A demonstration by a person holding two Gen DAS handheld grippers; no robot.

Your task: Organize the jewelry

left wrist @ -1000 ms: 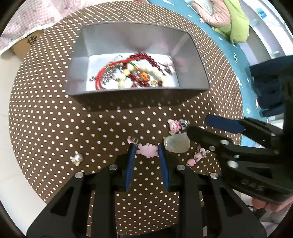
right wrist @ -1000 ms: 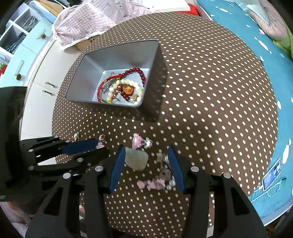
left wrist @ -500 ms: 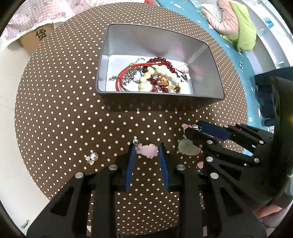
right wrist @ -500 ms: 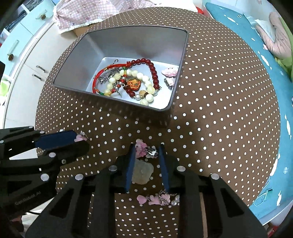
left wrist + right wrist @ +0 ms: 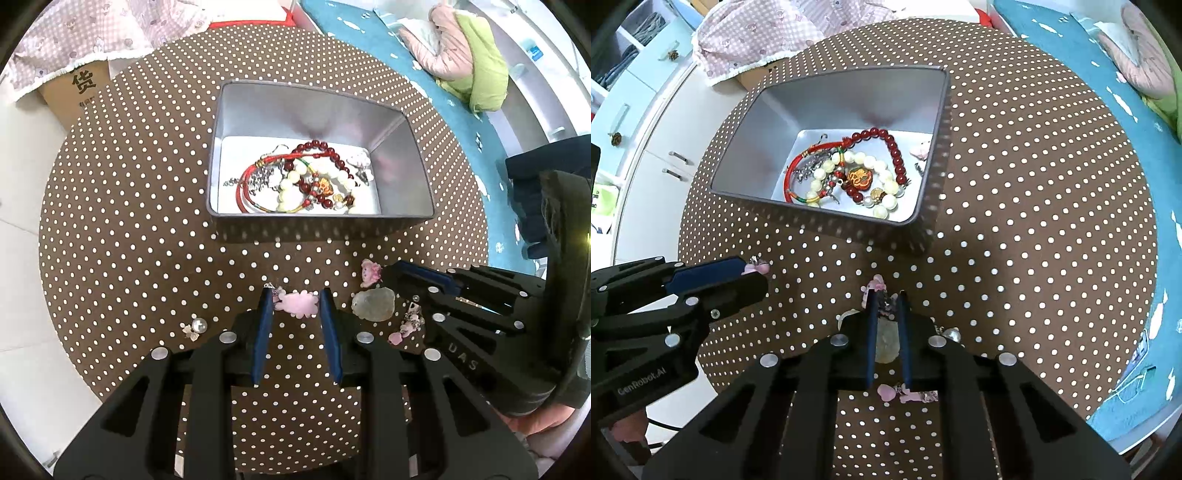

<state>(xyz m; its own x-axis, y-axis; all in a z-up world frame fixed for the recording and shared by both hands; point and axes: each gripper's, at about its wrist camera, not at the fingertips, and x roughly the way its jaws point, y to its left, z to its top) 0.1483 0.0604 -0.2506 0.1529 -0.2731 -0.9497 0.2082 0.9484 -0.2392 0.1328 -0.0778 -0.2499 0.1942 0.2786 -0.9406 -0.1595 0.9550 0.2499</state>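
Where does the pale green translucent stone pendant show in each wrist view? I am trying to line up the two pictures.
Left wrist view: pale green translucent stone pendant lies right of centre, beside the left gripper.
Right wrist view: same pendant, low centre, behind the right gripper.
Shared landmark: the grey rectangular metal tin holding bead bracelets.

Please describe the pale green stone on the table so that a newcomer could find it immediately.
Start at the grey metal jewellery box on the brown polka-dot round table and come toward the camera. The translucent pale green stone pendant lies flat between the pink charms; it alone is greenish, glassy, and the largest loose piece.
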